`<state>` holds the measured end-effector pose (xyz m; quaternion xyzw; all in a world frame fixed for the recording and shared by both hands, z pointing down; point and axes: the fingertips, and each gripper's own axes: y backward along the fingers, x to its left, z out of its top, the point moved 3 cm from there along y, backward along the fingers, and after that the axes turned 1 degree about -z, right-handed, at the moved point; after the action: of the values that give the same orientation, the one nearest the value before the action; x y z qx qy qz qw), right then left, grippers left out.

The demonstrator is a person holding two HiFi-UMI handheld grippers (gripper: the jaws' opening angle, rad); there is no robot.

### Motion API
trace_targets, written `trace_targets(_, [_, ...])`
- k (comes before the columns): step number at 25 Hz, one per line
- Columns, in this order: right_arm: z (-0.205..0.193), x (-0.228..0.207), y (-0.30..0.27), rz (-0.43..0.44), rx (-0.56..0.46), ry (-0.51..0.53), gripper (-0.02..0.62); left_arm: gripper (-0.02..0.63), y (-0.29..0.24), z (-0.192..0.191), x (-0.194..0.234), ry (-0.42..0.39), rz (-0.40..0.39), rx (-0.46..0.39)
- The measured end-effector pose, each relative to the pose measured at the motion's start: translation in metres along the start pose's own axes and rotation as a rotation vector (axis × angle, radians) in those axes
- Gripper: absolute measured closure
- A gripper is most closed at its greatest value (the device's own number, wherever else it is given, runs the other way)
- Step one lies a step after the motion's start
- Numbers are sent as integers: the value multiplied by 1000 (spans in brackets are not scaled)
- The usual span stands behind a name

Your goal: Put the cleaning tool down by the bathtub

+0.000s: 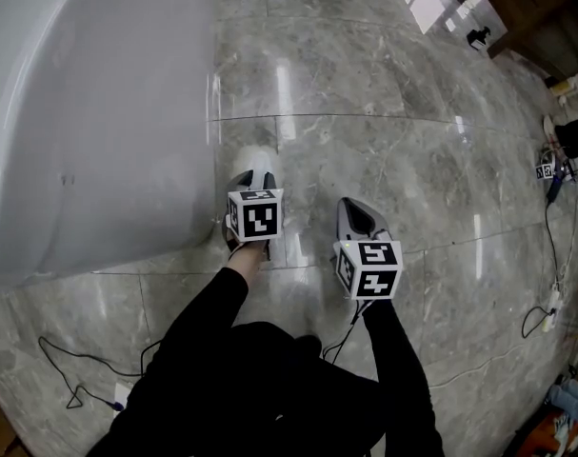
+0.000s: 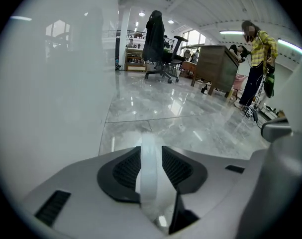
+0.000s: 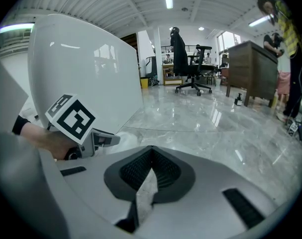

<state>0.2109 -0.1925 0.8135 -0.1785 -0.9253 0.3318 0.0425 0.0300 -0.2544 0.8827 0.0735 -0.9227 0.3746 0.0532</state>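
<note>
The white bathtub [image 1: 89, 112] fills the left of the head view, and its smooth wall [image 2: 51, 83] is close on the left in the left gripper view. My left gripper [image 1: 253, 174] is low over the marble floor right beside the tub's foot. The cleaning tool's white handle [image 2: 151, 168] stands between its jaws [image 2: 151, 156], which are parted around it; the tool's white end [image 1: 251, 154] shows just ahead of the tips on the floor. My right gripper [image 1: 353, 208] hovers a little to the right, shut [image 3: 151, 167] with nothing in it.
Grey marble floor [image 1: 384, 112] stretches ahead and to the right. Cables [image 1: 546, 303] trail along the right side and near my feet [image 1: 69, 379]. Farther off are a wooden cabinet [image 2: 215, 66], a black office chair [image 2: 158, 44] and a person in a yellow shirt [image 2: 257, 59].
</note>
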Motion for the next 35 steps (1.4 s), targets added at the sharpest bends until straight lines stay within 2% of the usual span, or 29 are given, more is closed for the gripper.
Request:
trace_targets(4, [2, 4, 2, 3, -9, -3, 595, 477, 21, 14, -3, -23, -33, -60])
trace_targets(8, [5, 9, 4, 6, -15, 0, 595, 482, 39, 28, -10, -65, -102, -121])
trace_targets(15, [8, 14, 11, 2, -22, -2, 595, 580, 72, 46, -32, -163, -245, -205])
trace_targets(19, [9, 19, 11, 9, -20, 8, 595, 598, 82, 40, -34, -180, -283, -204])
trace_targets(26, [12, 33, 9, 65, -25, 35, 595, 598, 85, 22, -30, -209, -296, -181])
trace_targets(30, [10, 35, 8, 64, -20, 39, 595, 598, 88, 22, -32, -227, -311, -189])
trace_targets(35, [9, 36, 8, 57, -10, 33, 595, 598, 91, 24, -33, -213, -324, -192])
